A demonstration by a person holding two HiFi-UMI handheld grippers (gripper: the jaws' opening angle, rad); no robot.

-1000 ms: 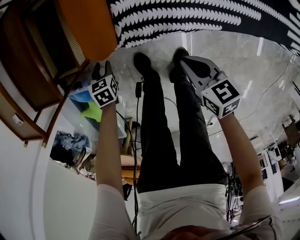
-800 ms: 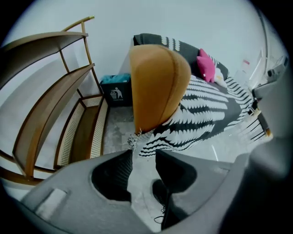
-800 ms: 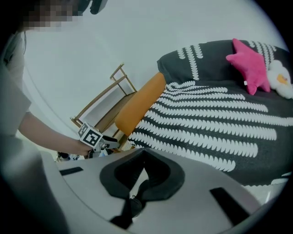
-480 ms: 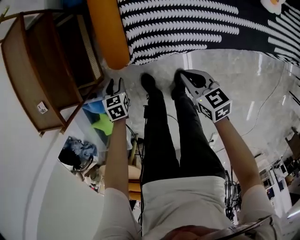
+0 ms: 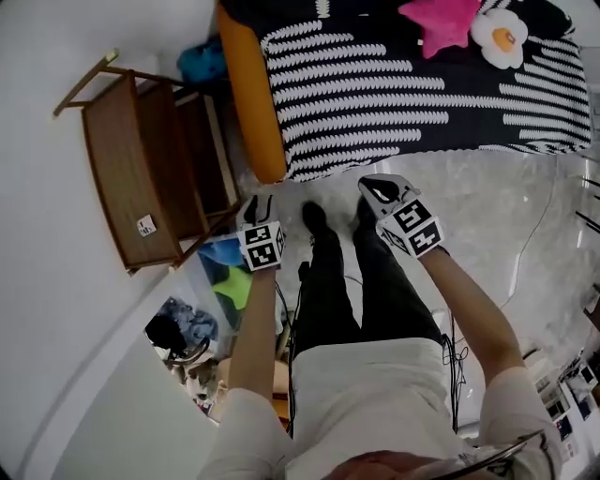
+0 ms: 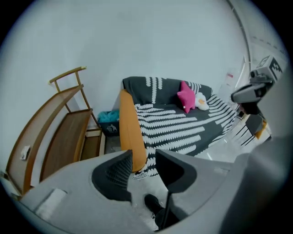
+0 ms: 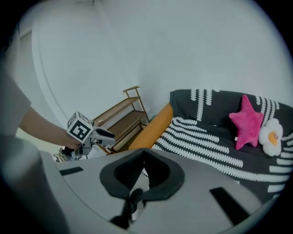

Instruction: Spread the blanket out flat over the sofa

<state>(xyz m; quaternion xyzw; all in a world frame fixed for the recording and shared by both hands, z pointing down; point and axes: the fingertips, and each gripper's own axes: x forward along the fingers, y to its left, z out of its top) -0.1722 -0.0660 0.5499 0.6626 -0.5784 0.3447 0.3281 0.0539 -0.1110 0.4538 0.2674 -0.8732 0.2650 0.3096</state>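
Observation:
The black blanket with white stripes (image 5: 412, 94) lies spread over the sofa seat and back, and its front edge hangs to the floor. An orange sofa arm (image 5: 248, 94) shows at its left end. Both grippers hang over the pale floor in front of the sofa, apart from the blanket. My left gripper (image 5: 255, 206) is open, its jaws parted with nothing between them (image 6: 144, 162). My right gripper (image 5: 377, 187) is shut and empty, its tips meeting (image 7: 144, 155). The blanket (image 6: 183, 125) (image 7: 215, 141) fills the middle distance in both gripper views.
A pink star cushion (image 5: 441, 21) and an egg-shaped cushion (image 5: 504, 36) rest on the blanket. A wooden shelf unit (image 5: 155, 178) stands left of the sofa with a teal bin (image 5: 202, 61) behind it. Clutter (image 5: 183, 328) and cables lie on the floor behind my legs.
The view has pulled back and lifted: much more of the sofa, the cushions and the shelf now show. Both grippers sit lower in the frame, farther from the blanket's edge.

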